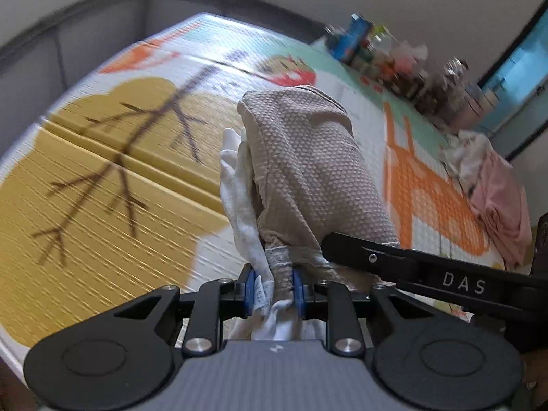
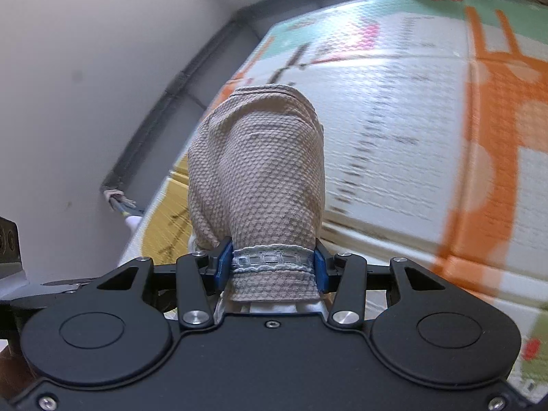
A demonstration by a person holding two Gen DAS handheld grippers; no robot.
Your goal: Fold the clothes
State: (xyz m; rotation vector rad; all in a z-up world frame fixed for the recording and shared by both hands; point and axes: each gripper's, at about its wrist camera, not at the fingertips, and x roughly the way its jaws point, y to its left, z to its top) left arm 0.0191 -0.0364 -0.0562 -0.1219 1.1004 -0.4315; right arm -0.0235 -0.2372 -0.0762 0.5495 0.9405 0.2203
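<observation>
A beige textured garment [image 1: 308, 171] with a white lining [image 1: 239, 198] hangs lifted above the play mat. My left gripper [image 1: 273, 289] is shut on its edge, with a white label showing between the blue pads. In the right wrist view the same beige garment [image 2: 260, 171] hangs from my right gripper [image 2: 272, 269], which is shut on its lace-trimmed hem [image 2: 272, 260]. The right gripper's black body [image 1: 428, 274] reaches into the left wrist view, close beside the cloth.
A patterned play mat [image 1: 120, 188] with a yellow tree and orange shapes covers the floor. A pile of pink and white clothes [image 1: 489, 185] lies at its right edge. Bottles and boxes [image 1: 394, 58] line the far wall. A grey baseboard [image 2: 178, 78] runs along the white wall.
</observation>
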